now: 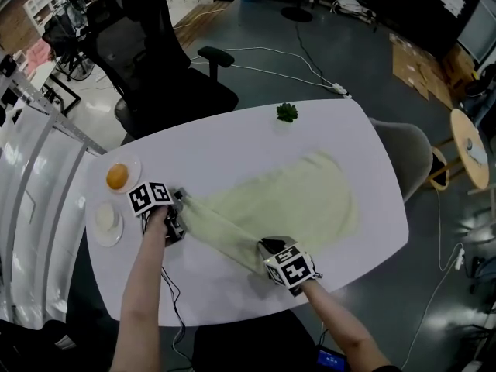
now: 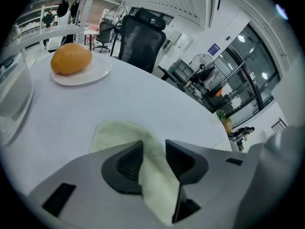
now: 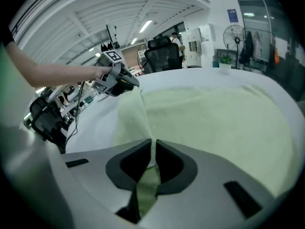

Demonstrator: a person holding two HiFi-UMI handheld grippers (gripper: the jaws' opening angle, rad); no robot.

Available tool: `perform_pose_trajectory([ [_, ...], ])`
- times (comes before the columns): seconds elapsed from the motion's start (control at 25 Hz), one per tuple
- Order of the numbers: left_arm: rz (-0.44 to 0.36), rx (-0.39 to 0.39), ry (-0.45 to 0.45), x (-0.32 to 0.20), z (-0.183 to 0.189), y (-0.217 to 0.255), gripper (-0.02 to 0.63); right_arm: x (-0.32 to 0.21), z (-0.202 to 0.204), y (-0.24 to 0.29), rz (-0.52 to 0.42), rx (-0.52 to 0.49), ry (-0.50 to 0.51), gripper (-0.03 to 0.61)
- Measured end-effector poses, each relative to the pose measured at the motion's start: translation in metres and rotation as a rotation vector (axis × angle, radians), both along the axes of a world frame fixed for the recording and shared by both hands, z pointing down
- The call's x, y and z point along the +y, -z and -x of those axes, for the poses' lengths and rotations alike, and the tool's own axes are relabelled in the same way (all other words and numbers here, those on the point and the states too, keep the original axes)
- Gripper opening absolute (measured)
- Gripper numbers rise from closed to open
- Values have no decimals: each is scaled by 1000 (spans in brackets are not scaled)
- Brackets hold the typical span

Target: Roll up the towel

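As a person works two hand-held claws at the near edge of a pale green towel (image 1: 302, 196) on a white table (image 1: 232, 134), the roll looks barely begun. Most of the cloth lies flat and spread ahead of both claws, on the side away from the person, and only the near hem is gathered into a raised ridge running from one claw to the other. The right claw (image 3: 153, 149) is pressed almost together on a thin fold of that hem, pinching it firmly. The left claw (image 2: 153, 149) stands parted, with a strip of towel lying loose between its pads (image 2: 126, 163) rather than clamped, and the towel's corner is heaped on the table just beyond its tips. What matters for the coming move is the line between the two: the gathered hem stretches from the left claw across to the right, and the towel's long axis runs forward and to the right of that line, so any roll would have to travel away from both claws together. On this evidence the right claw is ready to lead, while the left needs a fresh hold on its corner first, or the roll may skew. Ahead of the left claw and to its left, well apart from the cloth, an orange (image 1: 117, 177) sits on a plate (image 1: 133, 167).
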State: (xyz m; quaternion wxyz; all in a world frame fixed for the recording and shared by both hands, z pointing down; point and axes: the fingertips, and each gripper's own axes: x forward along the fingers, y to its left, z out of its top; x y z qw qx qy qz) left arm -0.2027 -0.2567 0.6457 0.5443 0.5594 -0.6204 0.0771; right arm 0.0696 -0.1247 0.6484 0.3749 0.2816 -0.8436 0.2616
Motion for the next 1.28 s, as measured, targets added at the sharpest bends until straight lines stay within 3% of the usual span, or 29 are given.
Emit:
perform_pose_trajectory([
  [0.16, -80, 77, -15, -10, -14, 14, 318, -8, -5, 2, -77, 70, 6, 86],
  [0.24, -125, 73, -29, -11, -15, 30, 331, -7, -8, 11, -96, 72, 9, 134],
  [0.48, -218, 37, -25, 1, 11, 76, 333, -1, -18, 43, -217, 107, 77, 226],
  [0.68, -190, 6, -8, 32, 37, 74, 333, 17, -16, 67, -291, 117, 141, 268],
  [1.0, -108, 65, 31, 70, 45, 37, 227, 58, 13, 72, -336, 146, 264, 284],
  [1.28, -106, 159, 19, 64, 21, 23, 249, 80, 34, 44, -291, 165, 326, 284],
])
